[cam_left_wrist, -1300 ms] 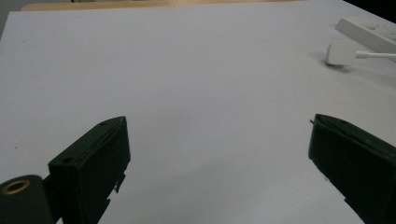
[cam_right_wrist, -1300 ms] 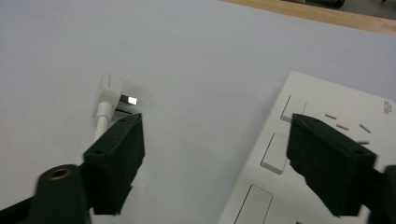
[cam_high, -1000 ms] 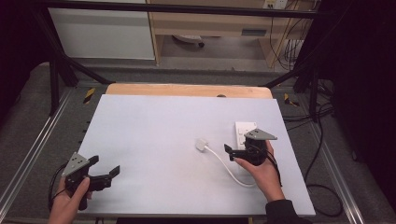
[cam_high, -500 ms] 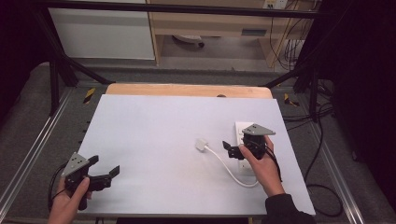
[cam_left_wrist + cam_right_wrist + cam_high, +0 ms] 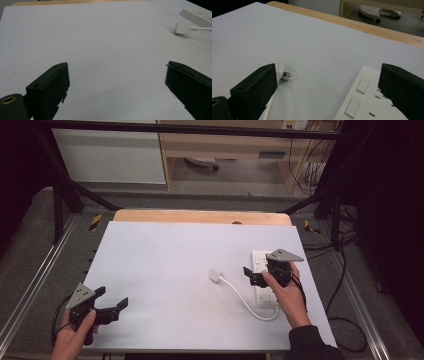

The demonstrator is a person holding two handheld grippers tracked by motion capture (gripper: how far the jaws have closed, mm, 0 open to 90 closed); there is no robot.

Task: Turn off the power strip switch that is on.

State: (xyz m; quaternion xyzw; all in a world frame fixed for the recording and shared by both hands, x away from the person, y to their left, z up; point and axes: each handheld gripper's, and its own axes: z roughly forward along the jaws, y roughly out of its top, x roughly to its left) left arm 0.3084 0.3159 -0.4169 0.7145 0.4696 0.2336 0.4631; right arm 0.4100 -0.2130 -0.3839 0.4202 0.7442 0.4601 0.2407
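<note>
A: Two grippers from up high, what's happening?
B: Right gripper point(image 5: 253, 276) hangs over the power strip point(image 5: 261, 296), jaws spread; white plug point(image 5: 216, 273) lies just left on the table point(image 5: 165, 270). Left gripper point(image 5: 111, 302) sits near the front-left corner, also wide.

A: Left gripper view?
B: Spread jaws, plug point(image 5: 182, 27) far off.

A: Right gripper view?
B: Spread jaws; plug point(image 5: 280, 72) beside one, strip point(image 5: 367, 100) below.

White plastic socket strip point(image 5: 372, 100) cut off by the right gripper view's lower edge, white plug point(image 5: 279, 71) half hidden behind a black jaw, strip's near end point(image 5: 265, 297) covered by the right hand point(image 5: 287, 295) from above.
</note>
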